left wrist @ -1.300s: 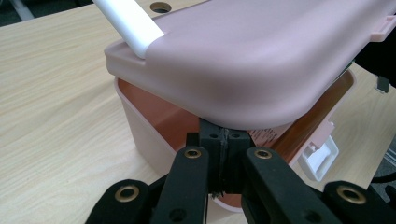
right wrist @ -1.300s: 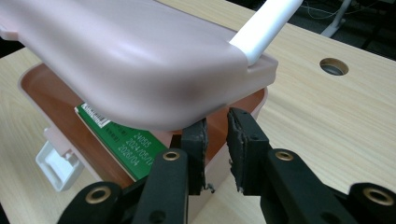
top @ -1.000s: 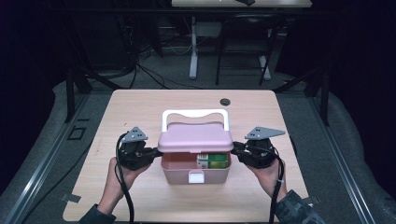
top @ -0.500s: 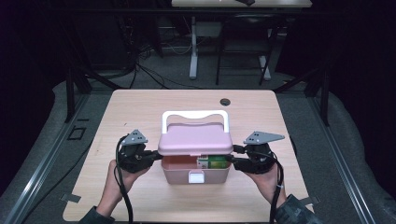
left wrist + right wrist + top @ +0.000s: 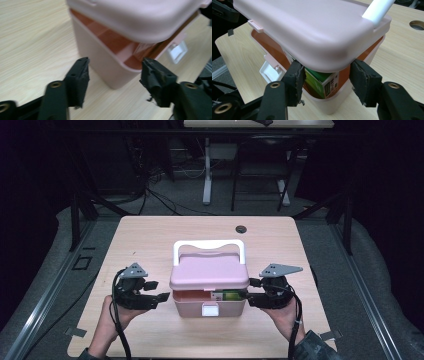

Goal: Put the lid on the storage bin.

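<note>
Two hands reach in from the bottom of the high view, each holding a black gripper. A pink box [image 5: 208,301] sits near the front middle of the wooden table [image 5: 150,235]. Its pink lid [image 5: 209,271] is lifted a bit at the front, and a white handle [image 5: 209,247] stands up behind it. A white latch [image 5: 209,309] hangs on the front of the box. The left gripper [image 5: 160,290] is just beside the left side of the box, with its jaws spread apart and nothing between them. The right gripper [image 5: 251,291] is at the right end of the box, up against the lid's edge. A small dark hole [image 5: 241,228] is in the table near the far edge (well away from the box).

From the left gripper view, the left gripper [image 5: 113,68] has its jaws wide apart and empty. The corner of the box [image 5: 105,65] is close in front of them, and the lid [image 5: 140,17] hangs over it.

From the right gripper view, the right gripper [image 5: 327,75] has its jaws spread, one on each side of the lid's [image 5: 312,30] corner. Whether they touch it is hard to tell. Under the lid, a green carton [image 5: 319,81] stands inside the box [image 5: 339,102]. The white latch [image 5: 270,71] hangs down at the left.
</note>
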